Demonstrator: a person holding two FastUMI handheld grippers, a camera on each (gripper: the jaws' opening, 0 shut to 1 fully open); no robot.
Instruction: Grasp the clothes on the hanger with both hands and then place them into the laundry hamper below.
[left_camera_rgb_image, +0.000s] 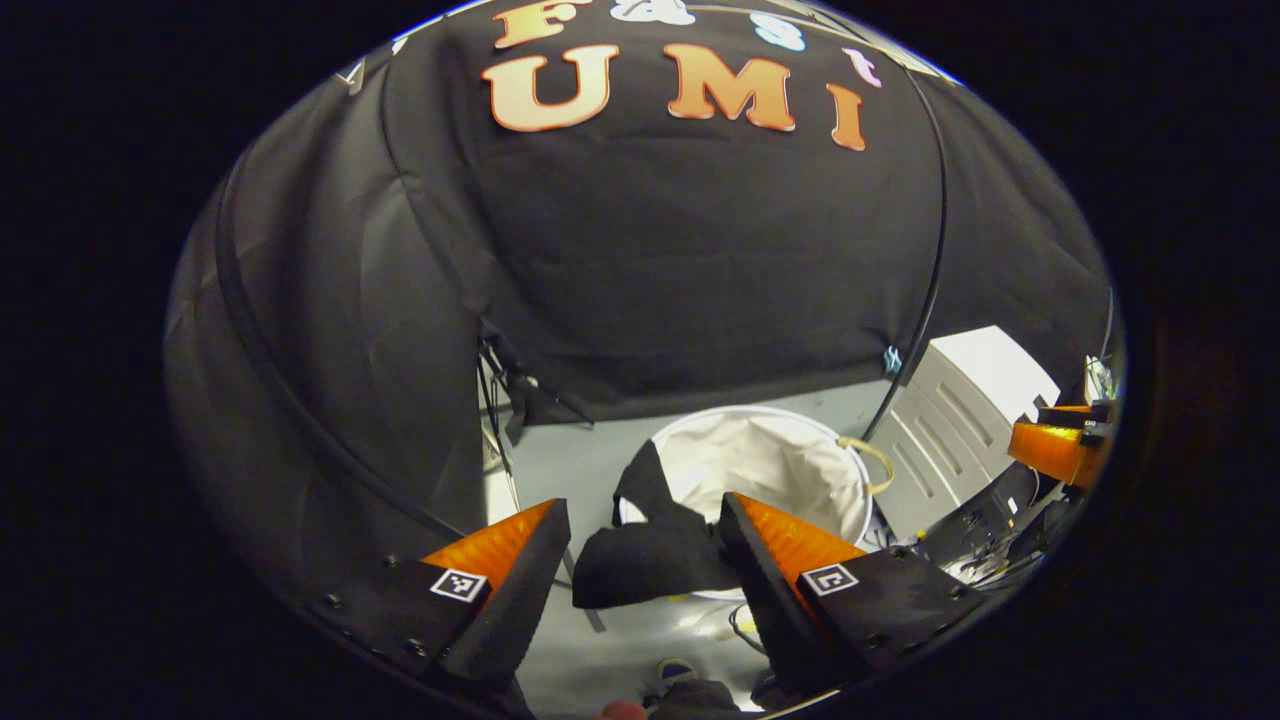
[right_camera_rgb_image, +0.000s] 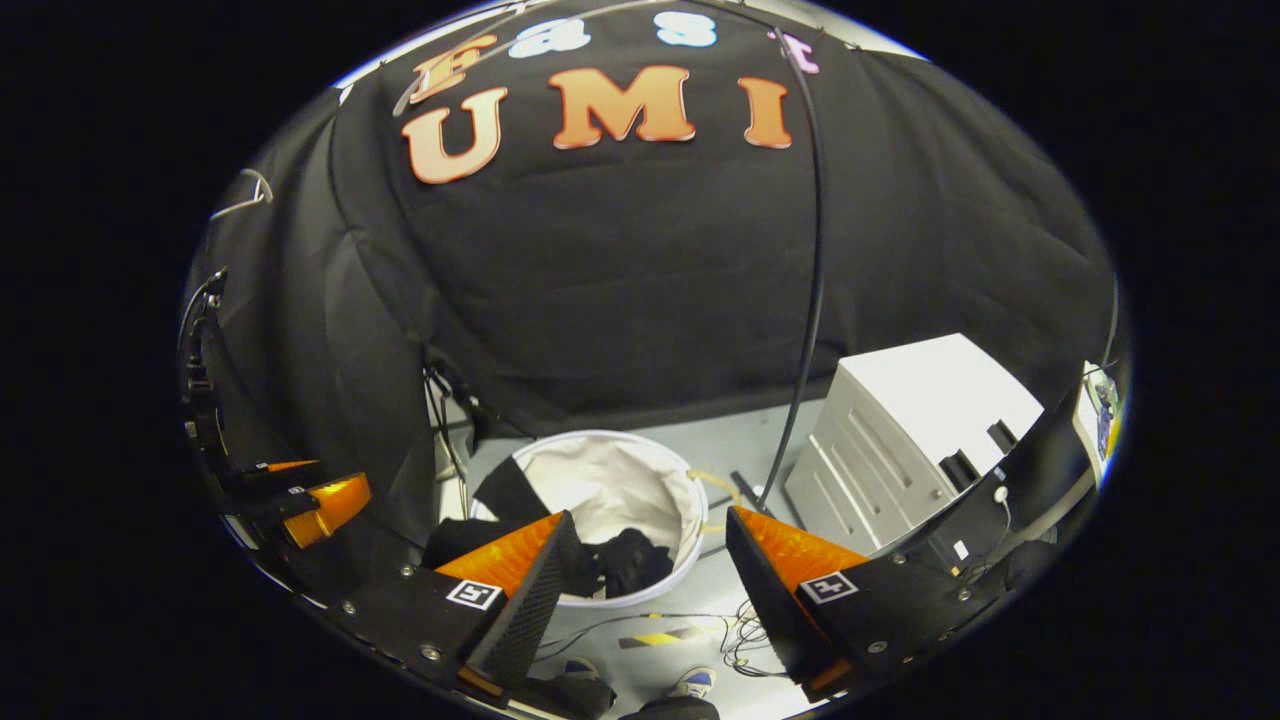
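Note:
The black clothes lie draped over the near rim of the white round laundry hamper on the floor, partly inside it and partly hanging outside. My left gripper is open above them, and nothing is between its fingers. In the right gripper view, a black bundle of the clothes rests inside the hamper, with more cloth over its left rim. My right gripper is open and empty above the hamper. The left gripper shows at that view's left edge. The right gripper shows at the left gripper view's right edge.
A white ribbed cabinet stands right of the hamper. A bare wire hanger hangs at the upper left. Cables and a strip of striped tape lie on the grey floor near a person's shoes.

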